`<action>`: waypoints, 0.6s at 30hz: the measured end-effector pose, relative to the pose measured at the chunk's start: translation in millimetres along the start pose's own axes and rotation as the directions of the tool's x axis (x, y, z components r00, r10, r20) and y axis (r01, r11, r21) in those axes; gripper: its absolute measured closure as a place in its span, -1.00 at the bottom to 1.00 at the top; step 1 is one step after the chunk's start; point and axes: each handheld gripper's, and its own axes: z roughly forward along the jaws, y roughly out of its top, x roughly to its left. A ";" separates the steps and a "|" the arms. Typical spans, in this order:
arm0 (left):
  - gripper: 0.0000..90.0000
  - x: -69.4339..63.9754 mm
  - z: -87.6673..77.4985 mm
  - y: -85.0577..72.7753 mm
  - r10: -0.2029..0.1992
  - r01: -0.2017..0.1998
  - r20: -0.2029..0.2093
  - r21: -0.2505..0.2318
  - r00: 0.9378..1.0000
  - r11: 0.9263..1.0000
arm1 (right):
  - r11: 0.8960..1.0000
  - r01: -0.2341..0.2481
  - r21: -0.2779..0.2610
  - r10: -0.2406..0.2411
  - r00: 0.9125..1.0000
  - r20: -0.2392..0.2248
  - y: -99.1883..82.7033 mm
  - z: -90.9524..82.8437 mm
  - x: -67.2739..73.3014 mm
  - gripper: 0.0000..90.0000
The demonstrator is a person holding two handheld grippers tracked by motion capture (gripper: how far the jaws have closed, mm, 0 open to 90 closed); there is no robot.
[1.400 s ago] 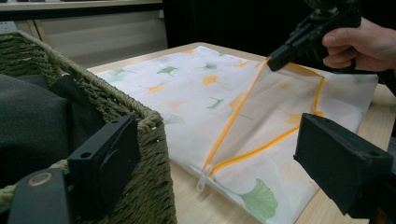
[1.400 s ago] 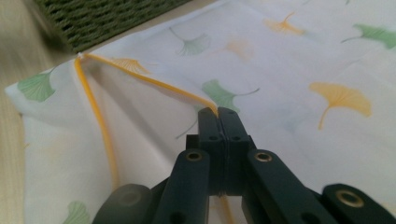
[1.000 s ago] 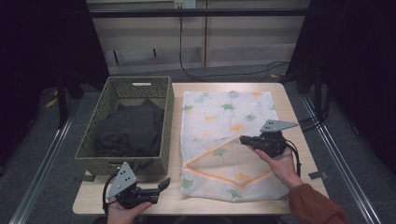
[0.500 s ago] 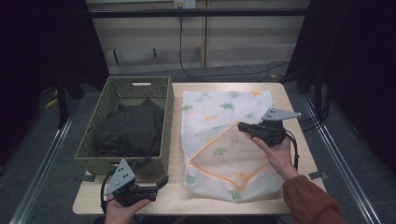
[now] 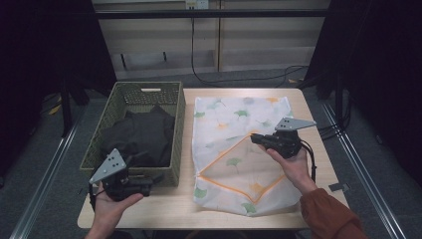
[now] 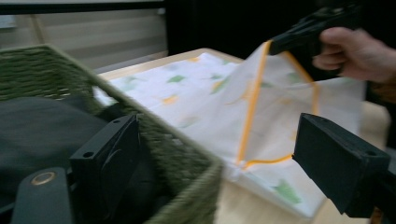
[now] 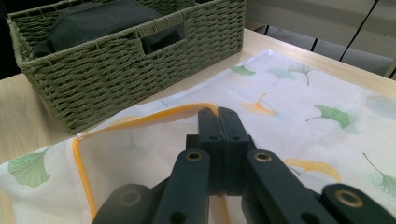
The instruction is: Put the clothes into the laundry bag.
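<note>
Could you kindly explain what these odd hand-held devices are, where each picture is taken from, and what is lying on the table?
A person stands at a wooden table and holds a two-jaw gripper in each hand. One picture comes from a fixed camera above, looking down; the other two come from small cameras riding on the grippers, looking along their black jaws.

On the table stands a green woven basket with dark clothing inside. Beside it lies a white mesh laundry bag printed with leaves and edged in orange.

The right gripper is shut on the bag's orange edge and lifts it, holding the bag's mouth open. The left gripper is open and holds nothing, near the basket's front corner.
</note>
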 end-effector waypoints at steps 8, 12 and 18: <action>-0.70 18.4 4.9 26.9 -0.016 0.018 -0.032 0.062 0.999 0.998 | 1.000 -0.004 0.010 0.004 1.000 -0.005 -2.7 0.4 -2.2 0.99; -0.71 23.0 5.3 45.1 -0.021 0.023 -0.051 0.036 0.998 0.999 | 1.000 -0.001 0.021 0.001 1.000 -0.006 -4.5 1.8 -2.3 0.99; -0.72 44.2 19.2 59.7 -0.012 0.019 -0.056 0.141 0.998 0.990 | 0.999 0.005 0.033 -0.005 1.000 -0.008 -5.2 3.2 -2.1 0.99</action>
